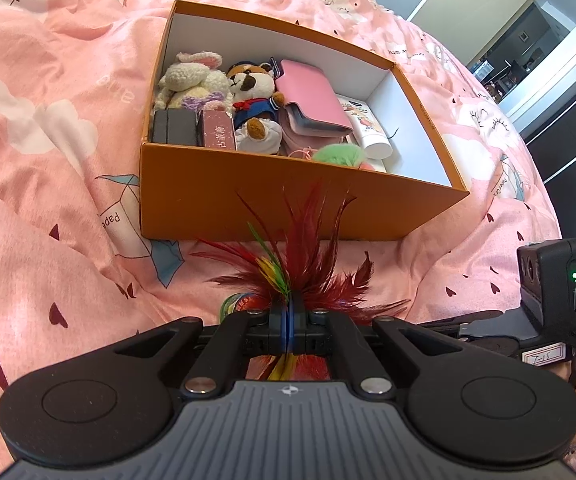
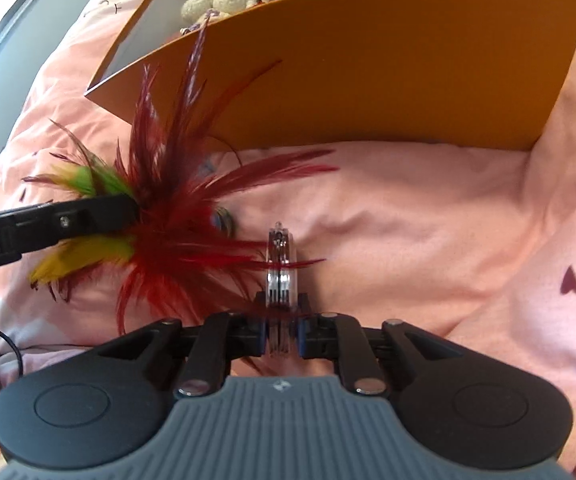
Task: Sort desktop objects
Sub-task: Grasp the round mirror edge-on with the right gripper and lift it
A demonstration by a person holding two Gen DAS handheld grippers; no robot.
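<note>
The feather toy (image 2: 160, 216) sits low-centre, pinched in the closed left gripper (image 1: 288, 320) while the right gripper (image 2: 282, 332) clamps its clear disc (image 2: 282, 264), so next up's probably lifting it into the box (image 1: 248, 208) above.

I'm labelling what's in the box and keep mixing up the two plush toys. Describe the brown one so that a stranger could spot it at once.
Start at the orange cardboard box on the pink bedspread and look along its far inner wall. The brown and white plush animal sits there between the cream knitted bunny and the pink wallet. Unlike the pale bunny, it wears a blue sailor outfit with a red neckerchief.
</note>
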